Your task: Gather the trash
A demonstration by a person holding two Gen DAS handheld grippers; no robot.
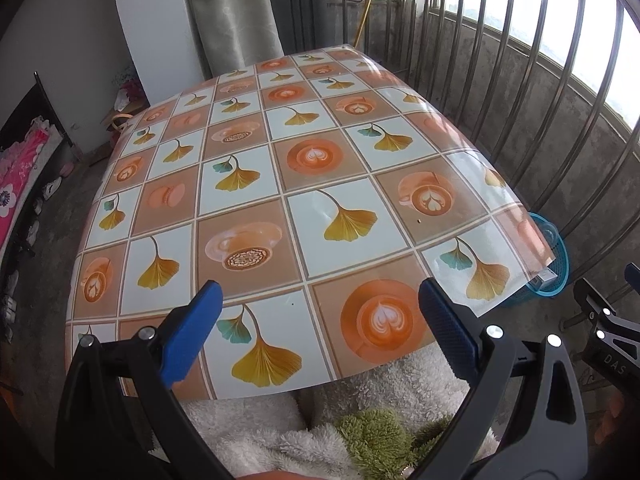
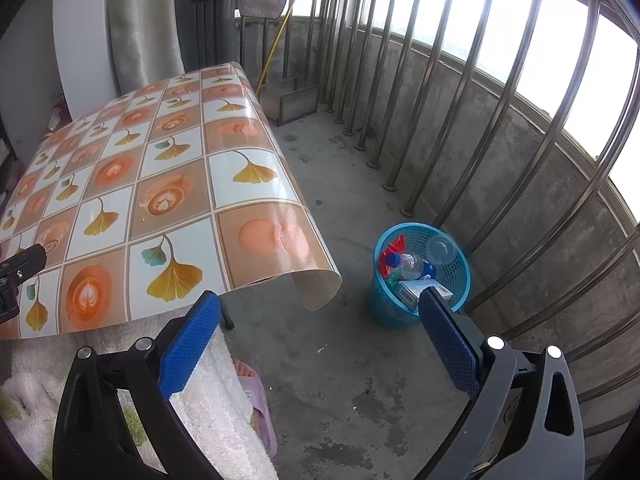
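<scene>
Both grippers, left gripper (image 1: 320, 320) and right gripper (image 2: 320, 320), gaping empty; light, crushable plastic bottle (image 2: 410, 266) in the blue basket (image 2: 384, 304) at 2 o'clock, best pinched mid-body.

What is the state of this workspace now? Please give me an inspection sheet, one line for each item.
Surface: glossy tablecloth with ginkgo-leaf and coffee-cup squares, nothing on it but a tiny crumb.
Job's things: blue plastic mesh basket on the floor holds a clear plastic bottle, a clear plastic cup, a red wrapper and a small carton.
Clutter: nothing seen.
Grippers: left gripper open, empty; right gripper open, empty.
Cables: nothing seen.
Surroundings: concrete floor, steel railing bars, grey curtain.
</scene>
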